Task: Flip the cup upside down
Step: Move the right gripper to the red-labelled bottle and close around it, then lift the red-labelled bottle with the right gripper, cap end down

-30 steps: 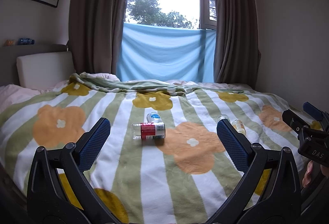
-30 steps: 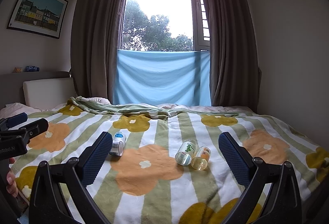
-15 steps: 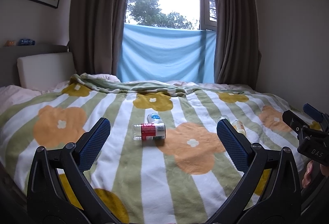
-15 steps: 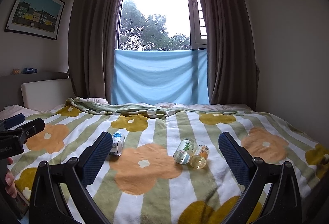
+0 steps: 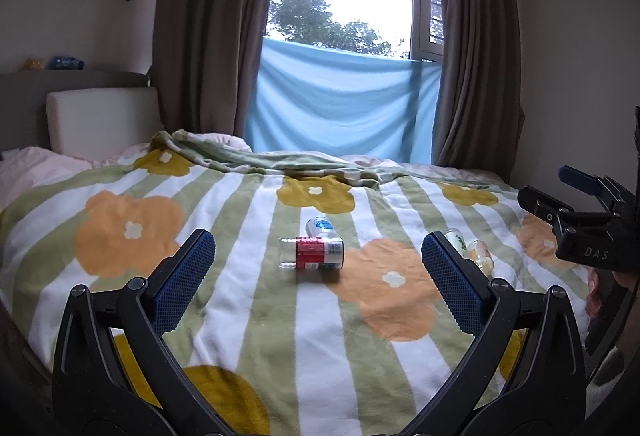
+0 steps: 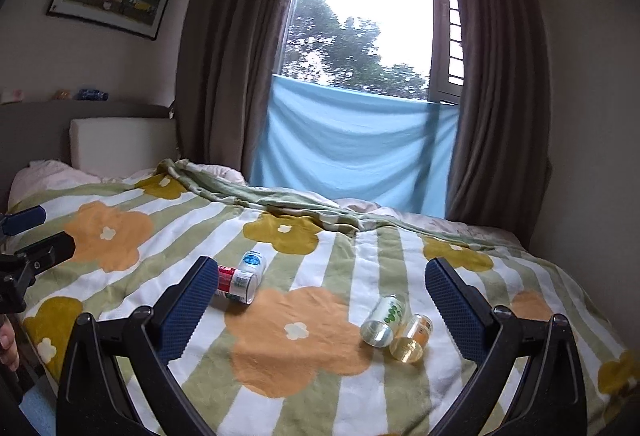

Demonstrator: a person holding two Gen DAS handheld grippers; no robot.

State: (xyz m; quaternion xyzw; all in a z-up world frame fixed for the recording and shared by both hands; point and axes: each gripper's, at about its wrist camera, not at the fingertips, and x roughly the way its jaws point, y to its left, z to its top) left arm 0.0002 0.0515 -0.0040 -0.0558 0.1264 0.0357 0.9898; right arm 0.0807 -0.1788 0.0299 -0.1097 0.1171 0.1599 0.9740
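Observation:
Several clear cups lie on their sides on a flowered striped blanket [image 5: 280, 316]. A red-label cup [image 5: 312, 253] lies across the middle, with a blue-label cup [image 5: 320, 227] just behind it. A green-label cup [image 6: 385, 320] and an orange-label cup [image 6: 412, 338] lie side by side further right. My left gripper [image 5: 318, 276] is open and empty, hovering short of the red-label cup. My right gripper [image 6: 320, 300] is open and empty above the blanket, with the green and orange cups between its fingers' line and the right finger [image 6: 452, 304].
The blanket covers a bed [image 6: 120, 196] with a white headboard cushion [image 5: 100, 120] at the left. Brown curtains [image 5: 208, 28] and a blue cloth [image 5: 340, 104] hang behind. A wall [image 6: 592, 156] bounds the right side. The blanket's folded edge [image 5: 260, 160] lies at the far end.
Both grippers have moved forward and lower toward the blanket. The right wrist view has swung left, so the red-label and blue-label cups show nearer its left finger. Both stay open.

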